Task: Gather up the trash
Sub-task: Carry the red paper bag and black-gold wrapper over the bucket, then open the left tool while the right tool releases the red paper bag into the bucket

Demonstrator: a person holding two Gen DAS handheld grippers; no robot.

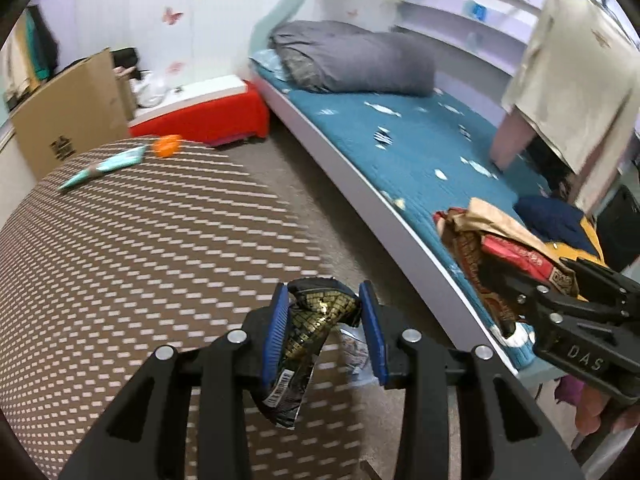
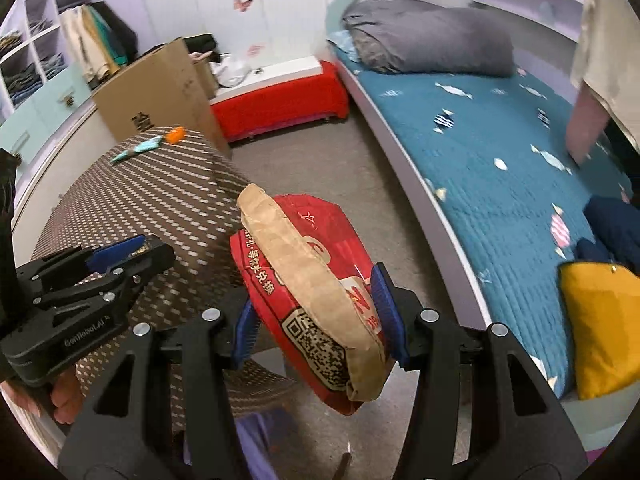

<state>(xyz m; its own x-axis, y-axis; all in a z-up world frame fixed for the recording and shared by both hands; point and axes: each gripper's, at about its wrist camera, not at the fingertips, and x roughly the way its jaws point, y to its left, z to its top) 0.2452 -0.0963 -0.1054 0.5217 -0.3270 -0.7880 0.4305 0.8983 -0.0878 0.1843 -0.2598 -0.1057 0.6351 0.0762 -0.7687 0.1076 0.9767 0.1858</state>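
The left gripper (image 1: 324,320) holds a crumpled black and gold wrapper (image 1: 308,340) pinched between its blue pads, the loose end with a barcode hanging below. It hangs over the edge of a tabletop (image 1: 140,260) covered in a brown and white checked cloth. At the far end of that tabletop lie a teal wrapper (image 1: 105,166) and, just beside it, a small orange piece (image 1: 167,146).

The right gripper (image 2: 316,316) is clamped on a red and tan paper bag (image 2: 304,280) printed with a square code, which tilts up and away above the grey floor (image 2: 332,168) between the tabletop and a bed (image 2: 500,168) with a blue cover. A grey pillow (image 2: 432,36) lies at the bed's far end, and a yellow cushion (image 2: 600,328) at the near end. A cardboard box (image 2: 160,88) stands behind the tabletop.
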